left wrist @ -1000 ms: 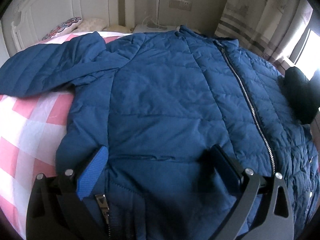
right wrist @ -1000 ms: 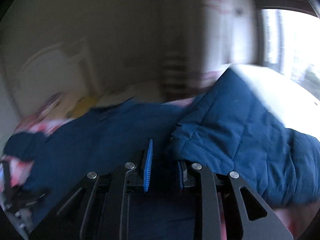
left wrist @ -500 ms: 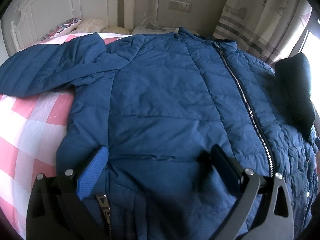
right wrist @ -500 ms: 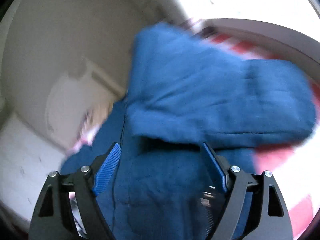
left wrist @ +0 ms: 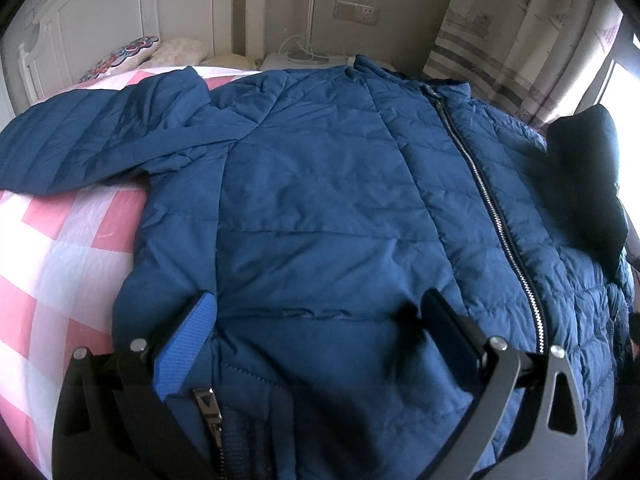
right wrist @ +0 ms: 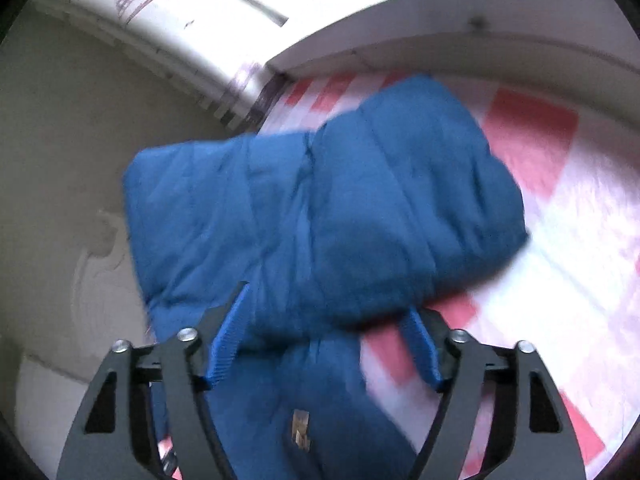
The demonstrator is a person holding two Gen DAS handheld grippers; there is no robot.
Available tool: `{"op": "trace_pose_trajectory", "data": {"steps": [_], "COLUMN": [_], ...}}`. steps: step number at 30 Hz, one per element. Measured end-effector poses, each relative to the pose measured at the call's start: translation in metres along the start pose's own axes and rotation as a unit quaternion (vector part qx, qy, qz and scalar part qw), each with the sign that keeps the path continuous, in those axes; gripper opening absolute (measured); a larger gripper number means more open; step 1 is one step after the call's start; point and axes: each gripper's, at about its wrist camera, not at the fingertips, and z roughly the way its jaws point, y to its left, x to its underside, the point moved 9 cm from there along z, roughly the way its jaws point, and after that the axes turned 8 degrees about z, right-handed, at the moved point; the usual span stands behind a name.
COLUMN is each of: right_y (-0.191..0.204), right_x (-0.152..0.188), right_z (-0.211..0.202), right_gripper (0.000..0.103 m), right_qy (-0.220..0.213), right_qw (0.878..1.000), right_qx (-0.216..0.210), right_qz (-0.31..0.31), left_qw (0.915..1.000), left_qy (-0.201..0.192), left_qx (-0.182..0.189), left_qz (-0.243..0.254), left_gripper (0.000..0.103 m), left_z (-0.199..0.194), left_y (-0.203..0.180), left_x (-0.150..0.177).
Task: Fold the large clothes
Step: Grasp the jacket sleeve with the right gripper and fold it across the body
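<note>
Blue quilted fabric fills both of my wrist views: a large padded jacket [left wrist: 328, 208] lies front-up and zipped on a bed [left wrist: 60, 248] covered in pink and white checks. Its closed zip [left wrist: 492, 204] runs from the collar at the far side down toward me, right of centre. One sleeve [left wrist: 84, 140] stretches flat out to the left across the bedspread.

My left hand-held gripper [left wrist: 320, 336] tilts steeply down over the jacket's hem. Its jaws stand wide apart, one blue pad [left wrist: 184, 348] at the jacket's left edge and the dark finger opposite, over the front panel left of the zip. Fabric lies between them, but I see no pinch.

My right hand-held gripper [right wrist: 324, 344] angles down at the jacket's other sleeve [right wrist: 320, 216], which lies folded across itself in a thick bundle, partly on the body and partly on the bedspread. This view is blurred. The jaws are about halfway apart and have just been closing; the bundle's near edge sits between the blue fingers [right wrist: 228, 340], though I cannot tell whether the pads press on it yet. A small metal zip pull [right wrist: 301, 428] shows on the fabric below the fingers.

A white headboard [left wrist: 100, 16] and pillows [left wrist: 120, 56] stand at the far end, a curtain [left wrist: 520, 32] to the right.
</note>
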Motion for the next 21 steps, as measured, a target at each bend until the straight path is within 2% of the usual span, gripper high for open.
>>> {"op": "trace_pose_trajectory", "data": {"steps": [1,3,5,6,9,12,13,15,16,17,18,20,21], "right_y": [0.012,0.025,0.053,0.078,0.138,0.221,0.250,0.295,0.305,0.318,0.320,0.328,0.327], "right_x": [0.004,-0.003,-0.005,-0.006,0.009,0.058,0.083,0.135,0.156,0.185,0.201,0.242,0.256], "right_z": [0.011,0.024,0.016,0.004,-0.020,-0.031,-0.028,-0.008,-0.001,0.015,0.018,0.032,0.028], "right_gripper": [0.055,0.032,0.028,0.027,0.026,0.026,0.027,0.028,0.028,0.038,0.063,0.095,0.095], "right_qy": [-0.010,-0.037,-0.086,-0.123,-0.176,-0.216,-0.218,-0.192,-0.169,-0.125,-0.106,-0.047,-0.039], "right_qw": [1.000,0.999,0.993,0.984,0.955,0.894,0.865,0.812,0.795,0.773,0.764,0.741,0.736], "right_qx": [0.009,0.019,0.027,0.027,0.010,-0.027,-0.043,-0.076,-0.090,-0.110,-0.119,-0.151,-0.159], "right_qz": [0.000,-0.019,-0.074,-0.127,-0.238,-0.392,-0.450,-0.547,-0.575,-0.612,-0.625,-0.652,-0.657], "left_qw": [1.0000,1.0000,1.0000,1.0000,1.0000,1.0000,0.9999,0.9997,0.9995,0.9992,0.9988,0.9978,0.9974], "left_qy": [0.000,0.000,0.000,-0.001,-0.001,-0.003,-0.005,-0.010,-0.013,-0.015,-0.018,-0.023,-0.025], "left_qx": [0.000,0.001,0.002,0.002,0.004,0.006,0.008,0.015,0.022,0.027,0.034,0.046,0.050], "left_qz": [0.000,-0.001,-0.001,-0.002,-0.003,-0.005,-0.007,-0.014,-0.020,-0.025,-0.030,-0.041,-0.045], "left_gripper": [0.101,0.101,0.101,0.101,0.101,0.101,0.101,0.101,0.101,0.101,0.101,0.101,0.101], "left_z": [0.000,0.000,0.000,0.000,0.000,0.000,-0.001,-0.003,-0.004,-0.005,-0.005,-0.006,-0.007], "left_y": [0.000,0.000,0.000,0.000,0.000,0.000,0.000,0.001,0.003,0.004,0.006,0.008,0.009], "left_x": [0.000,0.000,-0.001,-0.001,-0.001,-0.001,-0.002,-0.002,-0.002,-0.002,-0.003,-0.003,-0.004]}}
